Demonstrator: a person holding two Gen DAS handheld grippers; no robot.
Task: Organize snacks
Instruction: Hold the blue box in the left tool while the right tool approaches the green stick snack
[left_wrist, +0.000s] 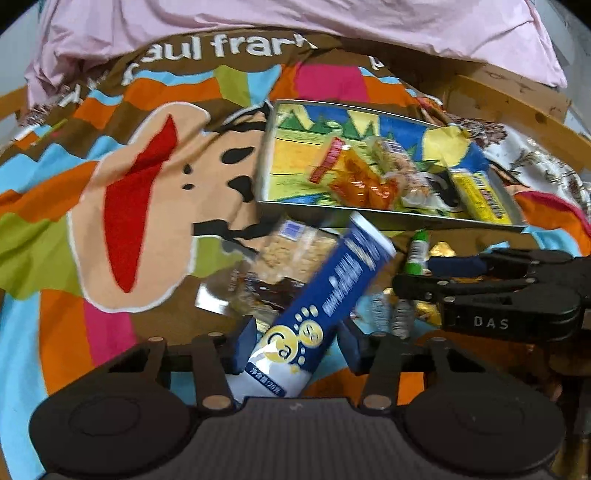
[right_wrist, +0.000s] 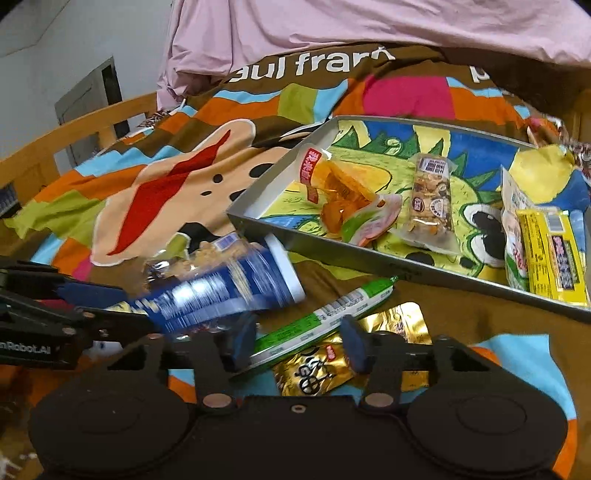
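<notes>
My left gripper (left_wrist: 298, 345) is shut on a blue and white snack tube (left_wrist: 325, 295), which tilts up to the right and is blurred. The right wrist view shows the same tube (right_wrist: 221, 290) raised over a clear bag of crackers (right_wrist: 207, 254), with the left gripper (right_wrist: 122, 306) at its lower end. My right gripper (right_wrist: 299, 341) stands open just above a green stick snack (right_wrist: 321, 317) and a gold packet (right_wrist: 332, 365). A metal tray (right_wrist: 332, 253) behind them holds an orange snack bag (right_wrist: 340, 188), a nut bar (right_wrist: 432, 199) and a yellow packet (right_wrist: 550, 254).
Everything lies on a colourful bedspread (left_wrist: 129, 184) with a pink quilt (left_wrist: 295, 18) bunched at the far end. A wooden bed frame (right_wrist: 74, 129) runs along the left and right sides. A few small silver wrappers (left_wrist: 399, 317) lie near the right gripper (left_wrist: 424, 275).
</notes>
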